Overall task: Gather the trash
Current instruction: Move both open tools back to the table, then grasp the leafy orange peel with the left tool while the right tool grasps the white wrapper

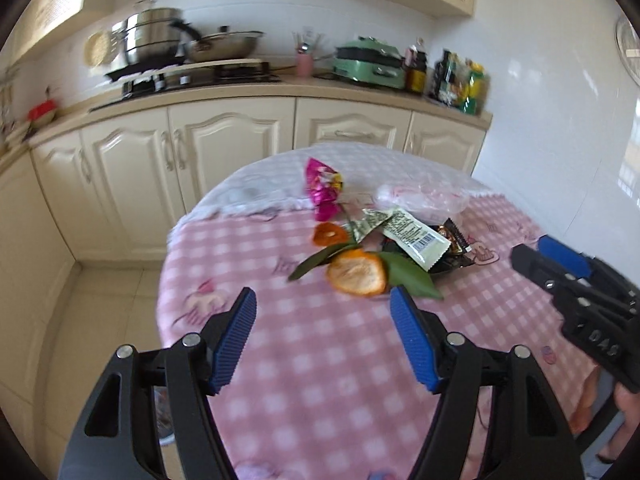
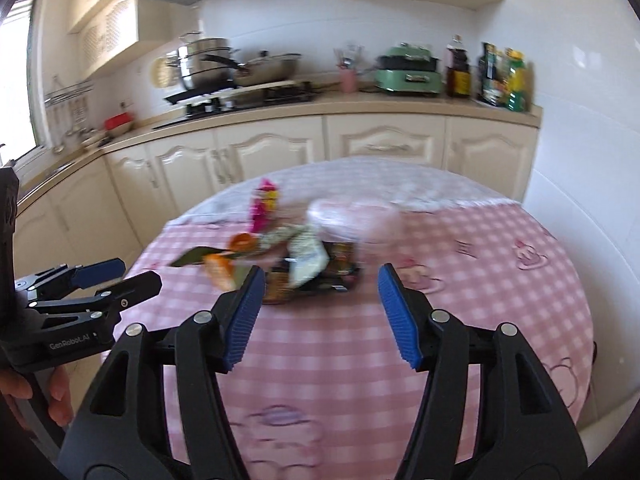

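A pile of trash lies mid-table on the pink checked cloth (image 1: 320,360): orange peel (image 1: 357,273), green leaves (image 1: 412,278), a pale green wrapper (image 1: 414,236), a dark wrapper (image 1: 456,250), a magenta foil wrapper (image 1: 322,188) and a clear plastic bag (image 1: 424,198). My left gripper (image 1: 323,300) is open and empty, just short of the peel. My right gripper (image 2: 322,278) is open and empty, its jaws either side of the dark wrapper (image 2: 320,276) from above. The right gripper also shows at the right edge of the left wrist view (image 1: 560,264).
The round table (image 2: 500,280) stands near cream kitchen cabinets (image 1: 224,152). On the counter behind are a stove with pots (image 1: 160,40), a green appliance (image 1: 370,62) and bottles (image 1: 460,78). A white tiled wall (image 1: 560,140) is at the right, tiled floor (image 1: 104,312) at the left.
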The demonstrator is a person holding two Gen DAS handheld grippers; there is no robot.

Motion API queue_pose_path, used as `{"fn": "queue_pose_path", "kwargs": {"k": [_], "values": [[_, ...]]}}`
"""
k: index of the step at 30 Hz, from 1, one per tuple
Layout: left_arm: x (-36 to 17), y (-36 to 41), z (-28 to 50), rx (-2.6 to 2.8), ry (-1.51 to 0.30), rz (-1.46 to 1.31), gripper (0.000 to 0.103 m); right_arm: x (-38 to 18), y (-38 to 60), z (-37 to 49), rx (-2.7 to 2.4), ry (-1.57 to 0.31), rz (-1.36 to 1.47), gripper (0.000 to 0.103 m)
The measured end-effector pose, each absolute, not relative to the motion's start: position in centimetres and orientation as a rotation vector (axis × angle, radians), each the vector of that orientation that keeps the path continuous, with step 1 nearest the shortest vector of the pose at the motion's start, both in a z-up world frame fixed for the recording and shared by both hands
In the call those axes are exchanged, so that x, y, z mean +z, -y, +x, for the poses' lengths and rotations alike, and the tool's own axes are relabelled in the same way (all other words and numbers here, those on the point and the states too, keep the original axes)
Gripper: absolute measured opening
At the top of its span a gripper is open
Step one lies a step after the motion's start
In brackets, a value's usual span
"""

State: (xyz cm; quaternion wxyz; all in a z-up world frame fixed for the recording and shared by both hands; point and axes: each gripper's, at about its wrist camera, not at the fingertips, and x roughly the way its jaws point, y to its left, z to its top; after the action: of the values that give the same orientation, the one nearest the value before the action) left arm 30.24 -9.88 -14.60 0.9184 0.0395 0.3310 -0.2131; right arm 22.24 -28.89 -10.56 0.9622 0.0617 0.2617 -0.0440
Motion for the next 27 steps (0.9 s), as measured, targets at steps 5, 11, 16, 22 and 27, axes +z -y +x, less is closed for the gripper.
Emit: {"fn": "queue_pose_path", "kwargs": {"k": [5,11,16,22,27], "values": [[-15.6,12.5,32.7,-0.422,-0.701,0.134,0.068,-11.5,30.9,23.2,-0.086,-0.561,0.172,0.061],[-16.5,14.3,35.0,-0.431,-0.743,0.145,0.068,-12.0,32.0,24.8,-0.067,-0.592,0.208,0.063],[-16.7,14.6,35.8,-0.485,-0.783,0.121,0.041,-12.0,31.7,26.0,-0.066,-0.608,0.202,0.064],[-15.7,12.8,34.0,-0.492,-0.736,0.069,0.038,-11.0,29.7,27.7,-0.042,-0.616,0.141,0.064],[-13.2,9.5,31.6,-0.491,-0.643,-0.018,0.038,-10.4,27.2,30.3,-0.026,-0.649,0.037,0.064]]}}
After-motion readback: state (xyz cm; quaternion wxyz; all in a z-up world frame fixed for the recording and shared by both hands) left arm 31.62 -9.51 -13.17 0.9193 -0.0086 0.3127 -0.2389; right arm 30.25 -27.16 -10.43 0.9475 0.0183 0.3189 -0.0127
